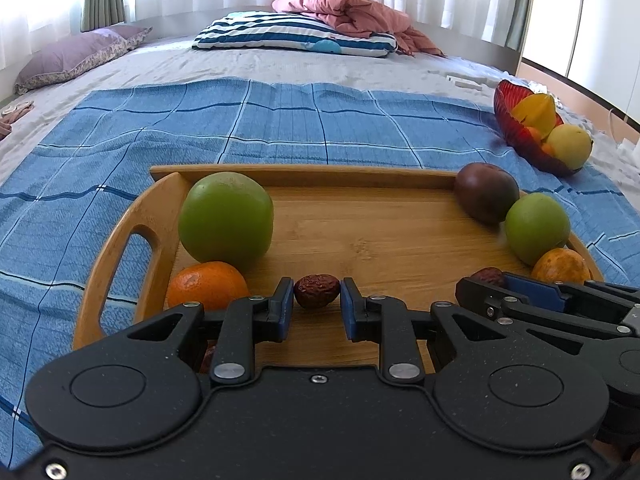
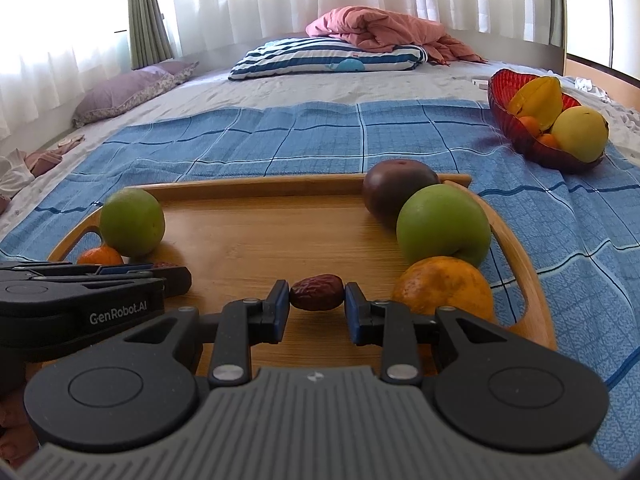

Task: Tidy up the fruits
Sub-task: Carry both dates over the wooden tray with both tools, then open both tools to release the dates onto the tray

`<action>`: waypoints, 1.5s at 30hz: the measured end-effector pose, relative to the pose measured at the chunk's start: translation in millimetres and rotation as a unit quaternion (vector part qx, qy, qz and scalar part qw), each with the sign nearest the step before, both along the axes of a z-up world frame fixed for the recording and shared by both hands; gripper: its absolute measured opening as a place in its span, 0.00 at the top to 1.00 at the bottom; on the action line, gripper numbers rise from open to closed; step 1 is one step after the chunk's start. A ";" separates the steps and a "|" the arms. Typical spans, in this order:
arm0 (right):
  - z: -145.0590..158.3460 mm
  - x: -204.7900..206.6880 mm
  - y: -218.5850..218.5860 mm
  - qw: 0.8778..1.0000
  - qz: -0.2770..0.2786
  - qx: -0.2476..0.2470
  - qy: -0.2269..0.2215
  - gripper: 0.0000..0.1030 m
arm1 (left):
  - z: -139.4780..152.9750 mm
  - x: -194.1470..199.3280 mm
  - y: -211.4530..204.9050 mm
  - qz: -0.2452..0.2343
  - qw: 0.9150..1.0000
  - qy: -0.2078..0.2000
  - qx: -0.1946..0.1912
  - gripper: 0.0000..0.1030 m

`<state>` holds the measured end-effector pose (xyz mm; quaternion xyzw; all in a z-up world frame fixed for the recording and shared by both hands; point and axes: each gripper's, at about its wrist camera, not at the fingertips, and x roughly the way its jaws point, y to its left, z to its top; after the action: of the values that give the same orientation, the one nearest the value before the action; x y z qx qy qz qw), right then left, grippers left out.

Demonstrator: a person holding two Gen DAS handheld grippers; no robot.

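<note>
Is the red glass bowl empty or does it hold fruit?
It holds fruit: the red glass bowl contains a starfruit, a yellow pear and small oranges.

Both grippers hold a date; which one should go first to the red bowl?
Right, probably. The right gripper sits on the tray's side nearest the red bowl; the left gripper would have to cross it.

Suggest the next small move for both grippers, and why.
Probably lift both straight up. The left gripper and right gripper are each shut on a red date low over the wooden tray; the red bowl sits beyond.
</note>
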<state>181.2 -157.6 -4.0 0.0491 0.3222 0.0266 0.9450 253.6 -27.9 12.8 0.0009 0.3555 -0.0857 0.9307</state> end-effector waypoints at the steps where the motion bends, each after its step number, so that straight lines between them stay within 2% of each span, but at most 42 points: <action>1: -0.2 0.1 0.1 1.000 0.001 -0.001 0.000 0.65 | -0.1 -0.3 -0.2 0.000 1.000 -0.001 0.001 0.77; 13: -0.3 5.5 7.5 0.999 0.023 -0.021 0.017 0.65 | -0.4 -0.4 -0.3 0.000 1.000 0.000 0.002 0.77; 27: 2.2 9.8 7.5 0.999 0.029 -0.017 0.029 0.64 | -0.5 -0.9 -1.0 0.001 1.000 0.000 0.002 0.77; 31: 2.6 9.7 7.5 0.999 0.029 -0.015 0.030 0.62 | 0.2 -0.2 -0.6 0.002 1.000 0.001 0.001 0.76; 35: 3.2 9.4 6.8 0.999 0.029 -0.013 0.029 0.62 | 1.0 -0.2 -0.2 0.001 1.000 0.002 -0.001 0.71; 42: 11.3 2.6 6.2 0.999 0.027 -0.013 0.015 0.48 | 10.0 -7.5 0.7 -0.004 1.000 -0.008 0.003 0.62; 45: 16.0 -0.7 4.5 1.000 0.021 -0.013 0.008 0.46 | 15.3 -10.9 3.0 -0.004 1.000 -0.009 0.000 0.54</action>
<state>180.5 -153.1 12.1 0.0301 0.3311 0.0417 0.9422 242.7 -24.9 28.1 0.0035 0.3467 -0.0894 0.9337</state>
